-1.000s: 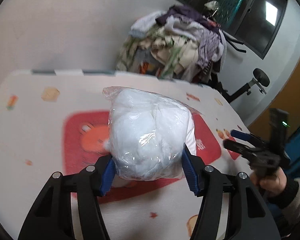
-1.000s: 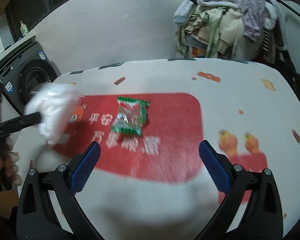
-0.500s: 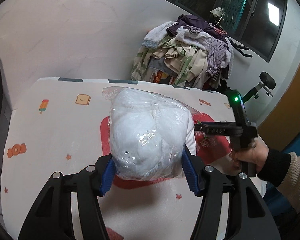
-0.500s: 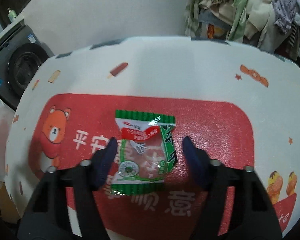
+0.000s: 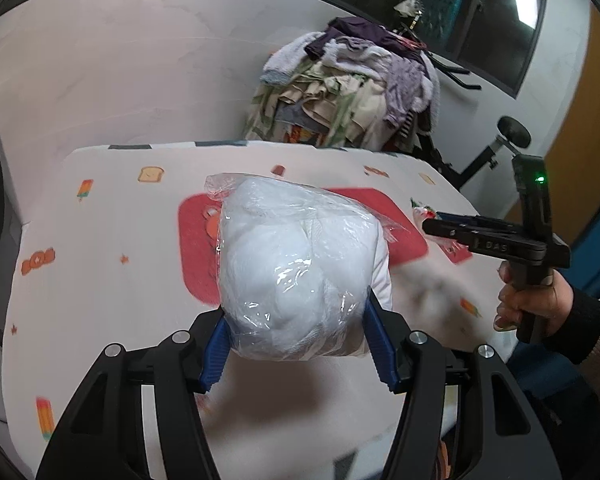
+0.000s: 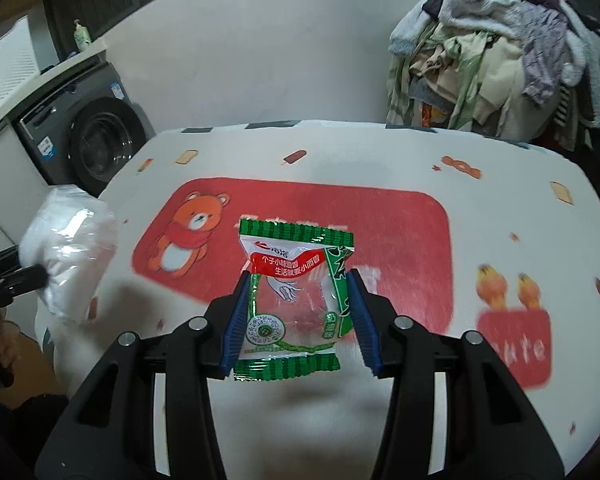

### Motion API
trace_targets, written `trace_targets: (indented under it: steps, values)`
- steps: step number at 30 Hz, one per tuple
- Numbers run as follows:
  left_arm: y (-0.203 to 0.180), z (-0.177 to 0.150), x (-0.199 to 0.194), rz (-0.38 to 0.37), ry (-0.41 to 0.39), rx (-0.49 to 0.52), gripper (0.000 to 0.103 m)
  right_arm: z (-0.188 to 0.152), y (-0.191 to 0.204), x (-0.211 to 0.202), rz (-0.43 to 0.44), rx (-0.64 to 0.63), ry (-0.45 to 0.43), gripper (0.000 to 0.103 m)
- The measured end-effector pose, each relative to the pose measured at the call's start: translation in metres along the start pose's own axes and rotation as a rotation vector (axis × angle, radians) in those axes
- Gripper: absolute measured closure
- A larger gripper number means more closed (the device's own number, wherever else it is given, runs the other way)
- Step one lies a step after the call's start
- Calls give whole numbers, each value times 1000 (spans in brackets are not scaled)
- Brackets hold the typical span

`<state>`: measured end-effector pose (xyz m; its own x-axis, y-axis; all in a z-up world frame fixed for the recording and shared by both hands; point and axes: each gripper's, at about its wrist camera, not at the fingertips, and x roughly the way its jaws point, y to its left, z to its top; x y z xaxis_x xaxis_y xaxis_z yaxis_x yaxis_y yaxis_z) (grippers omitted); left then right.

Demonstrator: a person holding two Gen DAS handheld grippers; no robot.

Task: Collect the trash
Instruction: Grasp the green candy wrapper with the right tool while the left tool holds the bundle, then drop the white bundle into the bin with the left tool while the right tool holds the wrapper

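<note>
A green and clear snack wrapper (image 6: 294, 300) with red lettering is pinched between the blue pads (image 6: 238, 318) of the right gripper (image 6: 298, 316), which has closed narrowly against its two side edges, above the table (image 6: 380, 152). A clear plastic bag stuffed with white tissue (image 5: 300, 268) is clamped in the left gripper (image 5: 298, 346), whose jaws sit fairly wide around its bulk. Below lies a white tablecloth with a red bear panel (image 6: 400, 232). Behind stand a clothes pile (image 6: 496, 48) and a washing machine (image 6: 88, 140).

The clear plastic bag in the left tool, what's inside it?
The plastic bag is stuffed with something white and soft-looking, maybe crumpled tissue; what exactly it is, or anything buried deeper, cannot be seen.
</note>
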<state>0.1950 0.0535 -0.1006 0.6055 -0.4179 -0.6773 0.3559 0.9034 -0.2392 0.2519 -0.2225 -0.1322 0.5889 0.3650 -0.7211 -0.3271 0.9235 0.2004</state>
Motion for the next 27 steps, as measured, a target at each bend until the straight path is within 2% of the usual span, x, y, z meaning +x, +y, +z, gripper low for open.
trace_targets:
  steps: [5,12,20,27]
  values:
    - [-28,-33,-16,-23,34,36,45,-37,18,-42,-6,-35,-38,54]
    - [-64,-83,-40,-71,69,103,45,-82,34,-90,44,14,-89,54]
    - [-97,-144,-53,-112,119,172,45,-126,48,-114,59,33,-95,54]
    - [-115,-187,-48,-135,185,224,45,-148,52,-126,61,35,-92,54]
